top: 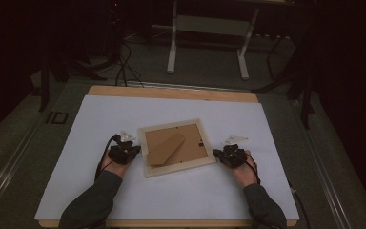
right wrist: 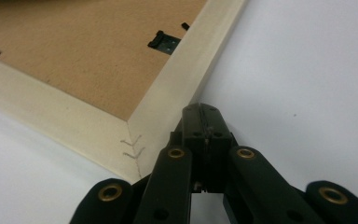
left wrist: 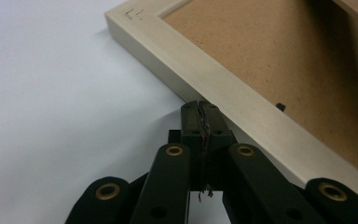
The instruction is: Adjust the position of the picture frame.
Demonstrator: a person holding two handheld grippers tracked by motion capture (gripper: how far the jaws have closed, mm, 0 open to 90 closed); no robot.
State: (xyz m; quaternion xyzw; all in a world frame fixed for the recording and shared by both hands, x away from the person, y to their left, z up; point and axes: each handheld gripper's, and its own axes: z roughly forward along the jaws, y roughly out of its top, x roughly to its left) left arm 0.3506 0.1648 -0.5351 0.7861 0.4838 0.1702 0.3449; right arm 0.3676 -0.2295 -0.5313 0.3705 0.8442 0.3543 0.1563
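High view: a wooden worktop [top: 171, 92] sits under a large white sheet [top: 181, 191] that covers nearly all of it, leaving a strip of bare wood along the far edge. Dark floor surrounds the worktop, with a white stand and cables beyond its far side. The sheet has wide bare room in front of, behind and to both sides of the one thing on it.

That thing is a pale wooden picture frame [top: 175, 171], lying face down near the middle of the sheet and turned slightly askew to the worktop's edges. Inside its rim sits a brown backing board [top: 195, 143], with a folded brown stand leg [top: 164, 148] lying flat across it. A small black clip [right wrist: 164, 43] holds the board at the rim.

The left gripper [left wrist: 200, 112] sits at the frame's left edge, fingers pressed together with nothing between them, their tips touching the outer side of the rim. The right gripper [right wrist: 204, 114] sits at the frame's right edge close to a near corner, fingers likewise together and empty, tips against the rim. Two sleeved forearms reach in from the near edge of the worktop.
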